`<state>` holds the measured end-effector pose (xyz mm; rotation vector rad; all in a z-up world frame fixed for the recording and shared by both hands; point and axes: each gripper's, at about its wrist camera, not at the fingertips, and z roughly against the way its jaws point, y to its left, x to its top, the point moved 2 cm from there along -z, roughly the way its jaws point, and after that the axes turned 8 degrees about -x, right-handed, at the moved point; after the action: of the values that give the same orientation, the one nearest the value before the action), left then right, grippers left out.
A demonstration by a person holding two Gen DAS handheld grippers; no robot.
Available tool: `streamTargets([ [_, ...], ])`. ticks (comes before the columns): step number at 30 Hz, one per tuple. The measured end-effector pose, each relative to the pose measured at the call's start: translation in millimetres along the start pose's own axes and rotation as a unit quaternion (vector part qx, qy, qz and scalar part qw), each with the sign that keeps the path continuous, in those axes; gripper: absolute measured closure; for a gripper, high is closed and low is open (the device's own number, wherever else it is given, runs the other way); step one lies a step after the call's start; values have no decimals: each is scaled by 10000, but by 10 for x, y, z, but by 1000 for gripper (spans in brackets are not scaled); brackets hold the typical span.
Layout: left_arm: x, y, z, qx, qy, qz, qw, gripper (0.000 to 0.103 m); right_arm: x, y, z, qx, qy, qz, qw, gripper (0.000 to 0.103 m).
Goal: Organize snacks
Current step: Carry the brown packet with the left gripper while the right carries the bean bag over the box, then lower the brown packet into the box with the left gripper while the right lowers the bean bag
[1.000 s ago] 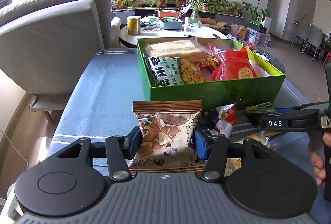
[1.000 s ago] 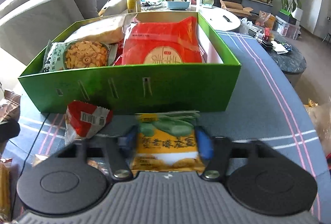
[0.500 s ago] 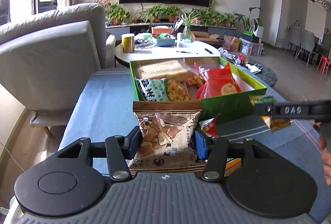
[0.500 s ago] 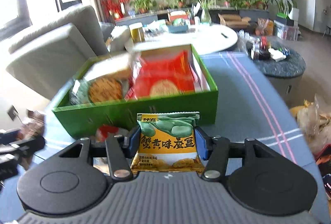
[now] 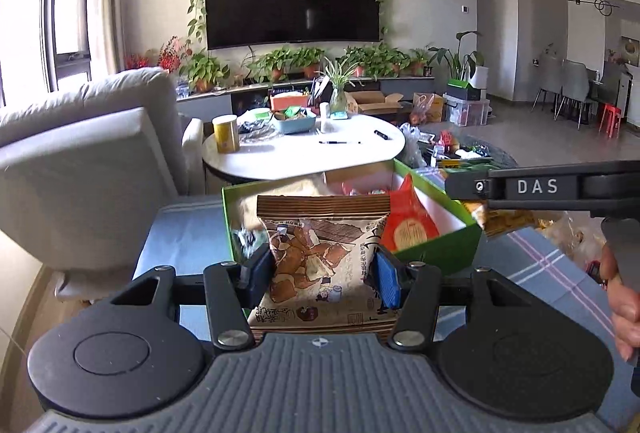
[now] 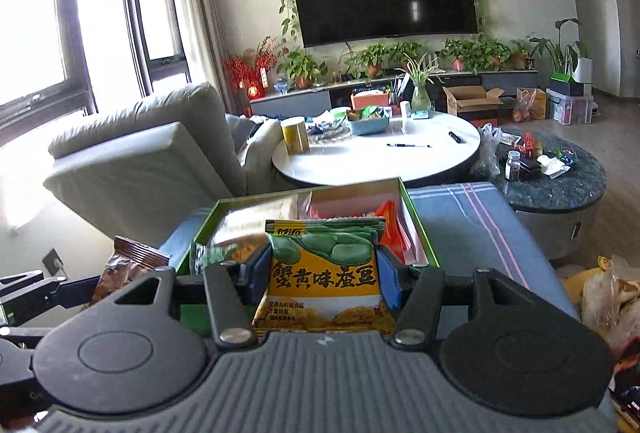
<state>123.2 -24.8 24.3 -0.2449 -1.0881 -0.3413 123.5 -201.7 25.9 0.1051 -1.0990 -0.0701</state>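
My left gripper (image 5: pixel 322 271) is shut on a brown and cream snack packet (image 5: pixel 320 245), held upright above the near edge of the green box (image 5: pixel 440 249). In the right wrist view my right gripper (image 6: pixel 322 275) is shut on a yellow and green bean snack packet (image 6: pixel 324 273), also raised in front of the green box (image 6: pixel 188 261). The box holds a red packet (image 5: pixel 412 229) and several other snacks, partly hidden by the held packets. The right gripper's arm (image 5: pixel 540 189) crosses the right side of the left wrist view, and the left gripper with its brown packet (image 6: pixel 120 265) shows at the left of the right wrist view.
The box sits on a blue cloth with stripes (image 6: pixel 472 221). A grey sofa (image 5: pixel 80 169) stands to the left. Behind are a white round table (image 5: pixel 312 153) with a yellow can (image 5: pixel 226 133), a dark round table (image 6: pixel 556 177), and loose bags (image 6: pixel 612 297) at the right.
Both grippers have risen with their packets still held, and both views have tilted up, so the box now sits lower and farther in each frame.
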Motion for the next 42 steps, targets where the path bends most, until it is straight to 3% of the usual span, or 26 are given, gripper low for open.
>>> streamTargets([
  [16,144,113,-533,-112,160,156,9997,53,143,49,-333,84,-43,-116,9999,43],
  [42,95,217,-1250,-139,530,377,9978,52,24,69,-880,83,445,-248,9987,42],
])
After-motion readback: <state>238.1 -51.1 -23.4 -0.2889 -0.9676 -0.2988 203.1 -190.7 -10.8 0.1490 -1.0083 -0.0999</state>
